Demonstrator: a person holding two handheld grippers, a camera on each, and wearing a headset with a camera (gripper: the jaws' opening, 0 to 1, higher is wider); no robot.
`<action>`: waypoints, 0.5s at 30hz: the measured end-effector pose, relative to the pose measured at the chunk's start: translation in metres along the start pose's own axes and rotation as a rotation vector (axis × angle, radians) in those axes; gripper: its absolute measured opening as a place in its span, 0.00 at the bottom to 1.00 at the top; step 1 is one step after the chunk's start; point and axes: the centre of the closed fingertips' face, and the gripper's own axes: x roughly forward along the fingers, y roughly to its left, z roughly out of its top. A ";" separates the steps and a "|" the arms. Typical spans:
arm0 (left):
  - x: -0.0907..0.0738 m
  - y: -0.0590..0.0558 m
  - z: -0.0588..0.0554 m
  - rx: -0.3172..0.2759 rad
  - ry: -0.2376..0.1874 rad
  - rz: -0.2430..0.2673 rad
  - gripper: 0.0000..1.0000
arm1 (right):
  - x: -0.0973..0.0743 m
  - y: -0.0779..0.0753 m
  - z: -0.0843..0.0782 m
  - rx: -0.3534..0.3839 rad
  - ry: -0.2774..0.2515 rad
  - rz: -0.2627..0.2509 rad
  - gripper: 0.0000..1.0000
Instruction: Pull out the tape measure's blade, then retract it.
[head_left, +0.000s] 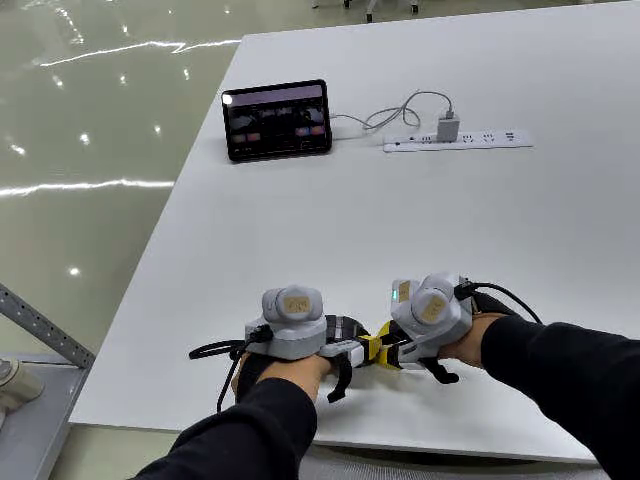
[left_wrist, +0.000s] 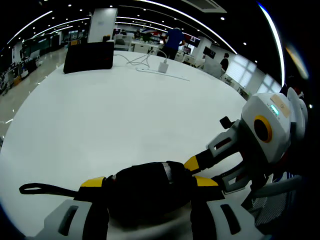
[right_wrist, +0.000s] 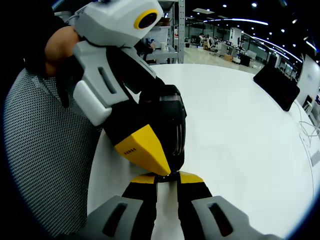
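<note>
White surface (head_left: 400, 220) bore a rigid black tape measure (right_wrist: 162, 125) clamped by the left tool (left_wrist: 150, 181), while the right tool (right_wrist: 167, 177) pinched, apparently, its thin springy blade tip.

My headset camera looked forward and down from over the near edge of the bench (head_left: 420, 220), with the tablet (head_left: 277, 120) far off. The camera on my left tongs (left_wrist: 150, 182) sat low, facing right; the one on my right tongs (right_wrist: 167, 178) faced left. Both looked very closely at the tape measure (right_wrist: 165, 125) between them.
</note>
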 end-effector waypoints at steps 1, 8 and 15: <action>0.000 0.000 0.000 0.000 0.000 0.000 0.63 | 0.000 0.000 0.000 0.005 -0.001 -0.001 0.10; 0.000 0.000 0.000 0.004 -0.011 0.005 0.63 | 0.000 -0.001 0.000 0.020 0.003 -0.016 0.12; 0.000 0.000 0.001 0.001 -0.018 0.010 0.64 | 0.000 -0.003 -0.002 0.006 0.004 -0.045 0.13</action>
